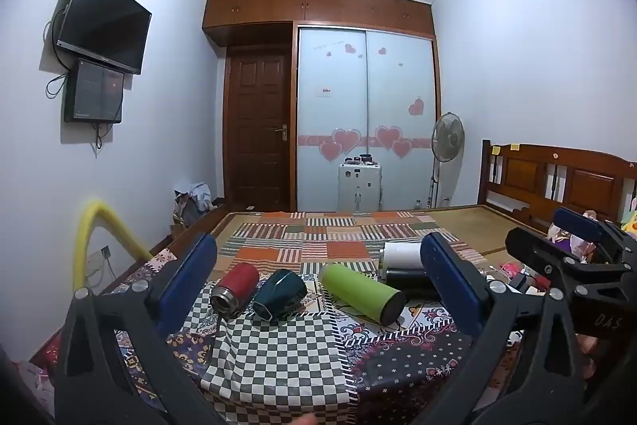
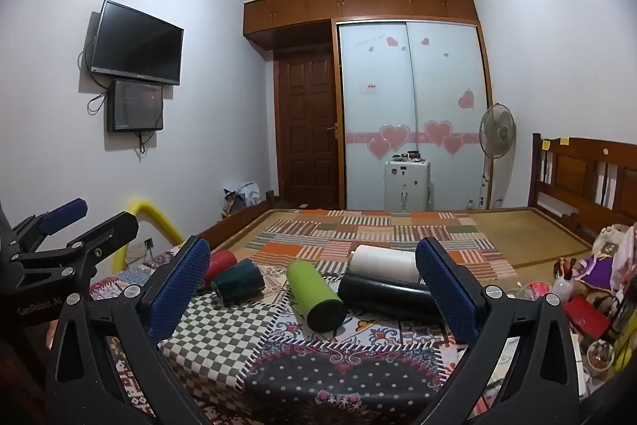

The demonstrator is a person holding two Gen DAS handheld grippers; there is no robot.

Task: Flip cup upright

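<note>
Several cups lie on their sides on a patterned cloth on the bed: a red cup (image 1: 235,289), a dark teal cup (image 1: 280,293), a green tumbler (image 1: 362,292), a black one (image 1: 406,279) and a white one (image 1: 401,254). They also show in the right wrist view: red (image 2: 220,263), teal (image 2: 238,280), green (image 2: 315,295), black (image 2: 388,293), white (image 2: 384,263). My left gripper (image 1: 318,285) is open and empty, held short of the cups. My right gripper (image 2: 312,285) is open and empty, also short of them.
The cloth-covered board (image 2: 223,337) lies on the bed with a quilt (image 2: 374,230) behind. Clutter (image 2: 589,305) lies at the right. A yellow foam tube (image 2: 159,222) stands at the left. Each gripper shows in the other's view, the right one (image 1: 565,249) and the left one (image 2: 67,230).
</note>
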